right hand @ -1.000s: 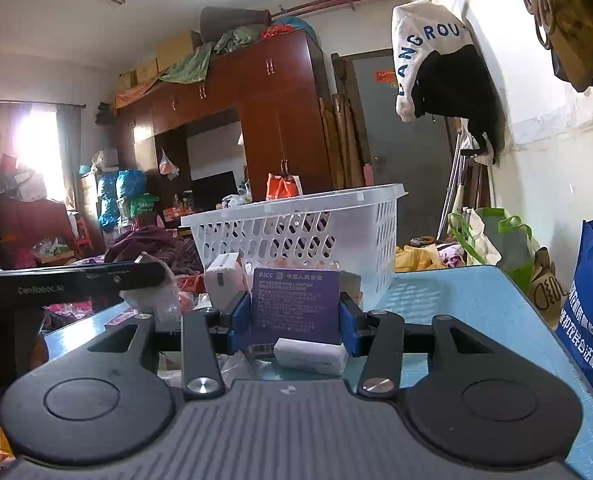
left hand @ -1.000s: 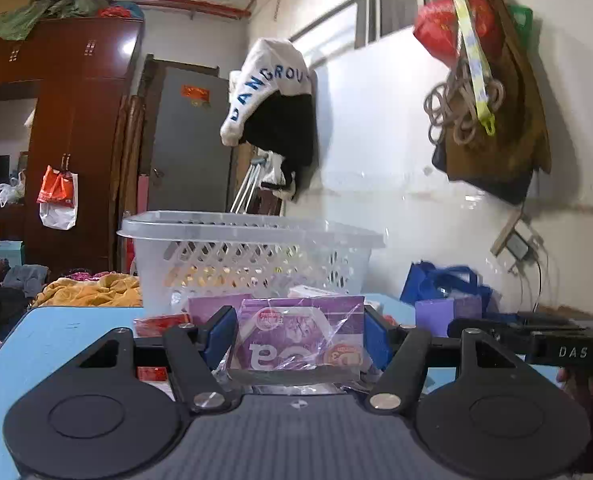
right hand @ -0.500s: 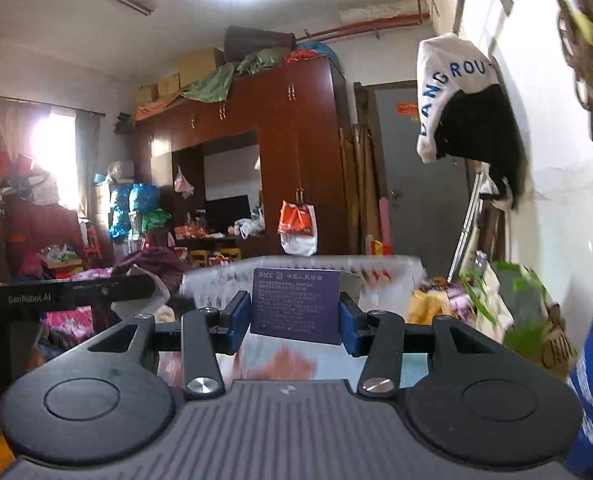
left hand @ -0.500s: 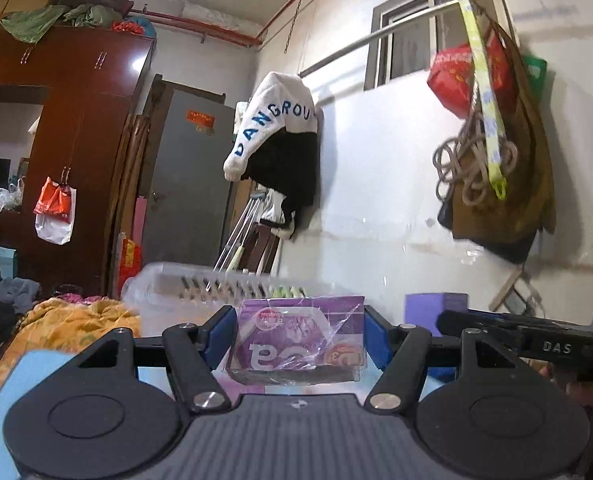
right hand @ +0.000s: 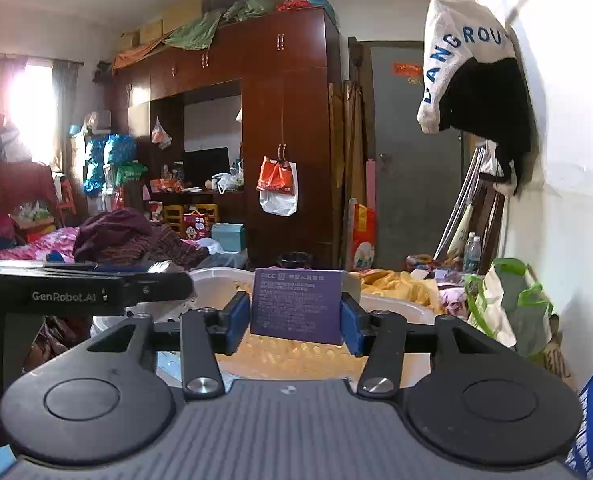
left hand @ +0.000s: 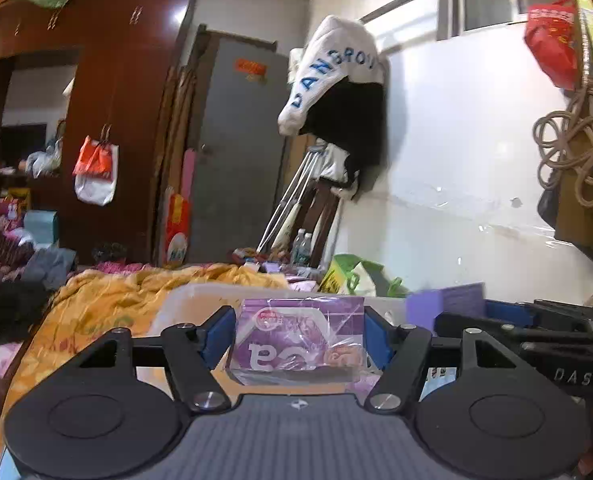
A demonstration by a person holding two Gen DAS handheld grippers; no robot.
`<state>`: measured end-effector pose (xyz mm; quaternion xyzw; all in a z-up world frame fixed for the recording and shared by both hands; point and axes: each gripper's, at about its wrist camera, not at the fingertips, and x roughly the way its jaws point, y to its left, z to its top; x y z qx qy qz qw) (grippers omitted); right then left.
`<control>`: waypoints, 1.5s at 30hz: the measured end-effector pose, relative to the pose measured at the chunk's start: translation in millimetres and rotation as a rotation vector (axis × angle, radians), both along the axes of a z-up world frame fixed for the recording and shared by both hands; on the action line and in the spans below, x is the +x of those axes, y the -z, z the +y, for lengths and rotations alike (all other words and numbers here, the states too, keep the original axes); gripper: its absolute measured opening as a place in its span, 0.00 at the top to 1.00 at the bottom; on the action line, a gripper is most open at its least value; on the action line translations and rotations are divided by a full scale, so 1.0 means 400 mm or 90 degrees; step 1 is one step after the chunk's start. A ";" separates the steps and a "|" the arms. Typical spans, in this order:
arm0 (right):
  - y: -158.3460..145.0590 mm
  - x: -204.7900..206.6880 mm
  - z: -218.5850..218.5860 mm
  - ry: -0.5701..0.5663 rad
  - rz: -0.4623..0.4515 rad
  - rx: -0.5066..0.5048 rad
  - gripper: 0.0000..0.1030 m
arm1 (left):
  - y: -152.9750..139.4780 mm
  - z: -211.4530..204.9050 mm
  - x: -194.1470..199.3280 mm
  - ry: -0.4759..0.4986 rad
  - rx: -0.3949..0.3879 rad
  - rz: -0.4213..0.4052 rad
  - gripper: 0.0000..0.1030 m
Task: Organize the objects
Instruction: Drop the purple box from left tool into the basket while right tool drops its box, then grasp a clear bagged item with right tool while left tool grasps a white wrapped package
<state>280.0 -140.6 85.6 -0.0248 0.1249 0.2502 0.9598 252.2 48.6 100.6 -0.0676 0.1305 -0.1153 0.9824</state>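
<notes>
As their jaws just eased wider, left gripper (left hand: 300,334) still-lightly pinches a purple snack packet (left hand: 296,354), right gripper (right hand: 295,322) a purple box (right hand: 296,300).
White laundry basket (right hand: 394,307) below; brown wardrobe (right hand: 288,100) behind.

**Uneven light, heavy fisheye bend**

On my right wrist feed the window (right hand: 32,104) at far left blows out to white and washes the curtain beside it pink. The wardrobe (right hand: 284,120) stays dark but readable, and its doors carry a soft sheen. My left wrist feed is dimmer and cooler; a bright glare patch sits on the wardrobe door (left hand: 176,20), and the white wall (left hand: 456,160) is evenly lit. The hanging jacket (left hand: 336,88) throws a soft shadow on that wall. Straight lines bow at both frames' edges, corners go black, and the basket rim (left hand: 200,292) looks smeared.
</notes>
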 end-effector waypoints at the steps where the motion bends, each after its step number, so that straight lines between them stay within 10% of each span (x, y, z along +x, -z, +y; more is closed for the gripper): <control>1: -0.001 -0.009 -0.006 0.000 0.001 0.005 0.13 | 0.001 0.000 -0.008 0.002 0.001 -0.008 0.16; 3: 0.000 -0.059 -0.035 0.017 -0.039 0.032 0.02 | 0.012 0.000 -0.037 0.004 0.011 -0.032 0.03; 11: 0.154 -0.299 -0.192 -0.001 0.006 0.136 0.00 | 0.074 0.029 -0.268 -0.003 -0.015 -0.041 0.03; 19: 0.282 -0.412 -0.153 -0.077 0.051 0.079 0.41 | 0.221 -0.061 -0.526 0.082 0.039 -0.055 0.09; 26: 0.311 -0.408 -0.090 -0.085 0.068 0.006 0.66 | 0.280 -0.056 -0.550 0.106 0.046 -0.020 0.09; 34: 0.281 -0.460 -0.177 -0.061 0.031 0.034 0.66 | 0.351 -0.078 -0.554 0.100 0.076 0.013 0.09; 40: 0.268 -0.457 -0.181 -0.057 0.014 0.044 0.66 | 0.363 -0.105 -0.565 0.087 0.104 0.004 0.34; 45: 0.272 -0.455 -0.181 -0.052 0.018 0.049 0.66 | 0.367 -0.093 -0.575 0.089 0.077 -0.005 0.36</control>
